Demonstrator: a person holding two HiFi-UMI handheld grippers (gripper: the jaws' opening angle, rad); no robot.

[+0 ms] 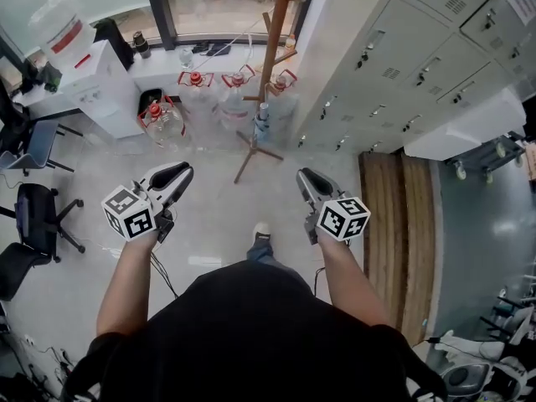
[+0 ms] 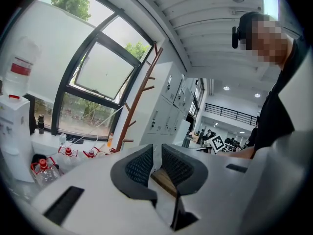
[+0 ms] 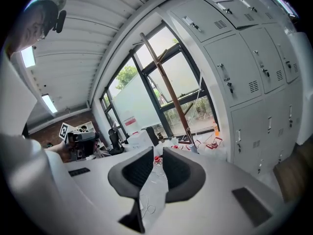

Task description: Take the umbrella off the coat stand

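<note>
The brown wooden coat stand (image 1: 275,57) rises by the window, its feet spread on the floor ahead of me. A small folded umbrella (image 1: 262,121), bluish grey, hangs low on its pole; it also shows as the grey folded umbrella (image 3: 189,138) in the right gripper view. My left gripper (image 1: 178,175) and right gripper (image 1: 305,179) are held side by side short of the stand, both pointing toward it. In each gripper view, the left gripper (image 2: 156,155) and the right gripper (image 3: 157,163) show a narrow gap between the pads with nothing in it.
Several water bottles (image 1: 195,90) with red handles stand on the floor under the window, around the stand. A water dispenser (image 1: 88,74) is at the far left, grey lockers (image 1: 402,65) line the right, and office chairs (image 1: 33,216) stand at the left.
</note>
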